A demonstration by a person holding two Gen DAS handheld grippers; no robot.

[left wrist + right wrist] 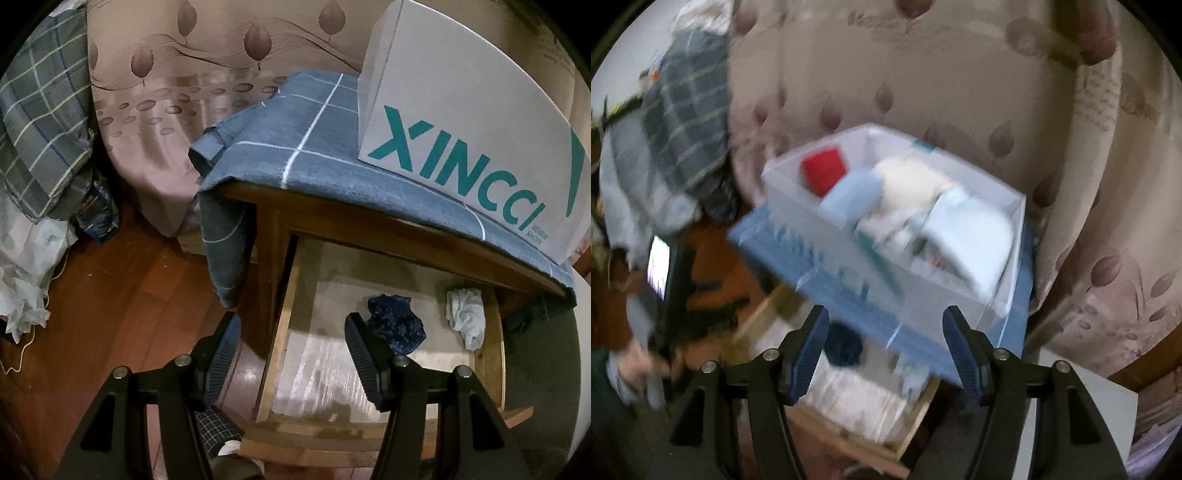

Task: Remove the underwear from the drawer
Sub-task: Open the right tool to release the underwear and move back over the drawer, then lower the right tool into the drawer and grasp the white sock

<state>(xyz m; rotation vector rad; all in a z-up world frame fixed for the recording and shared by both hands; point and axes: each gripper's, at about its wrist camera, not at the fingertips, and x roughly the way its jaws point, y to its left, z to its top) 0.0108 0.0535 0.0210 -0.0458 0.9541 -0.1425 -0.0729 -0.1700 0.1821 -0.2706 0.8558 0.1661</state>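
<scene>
Left wrist view: the left claw hangs open over the pulled-out drawer of a wooden nightstand, nothing between its pads. Inside the drawer lie two crumpled pieces of underwear, a dark blue one just beside the claw's right finger and a pale one against the drawer's right wall; the two sit apart. A blue checked cloth drapes over the nightstand top, and a white box with teal lettering stands on it. A patterned curtain hangs behind, with wooden floor to the left. Right wrist view, heavily blurred: the right claw is open and empty, held above the drawer front. The same box shows from above, open-topped, holding a red item, a light blue item and white folded things. The dark blue underwear shows in the drawer below the cloth's edge, just right of the claw's left finger.
</scene>
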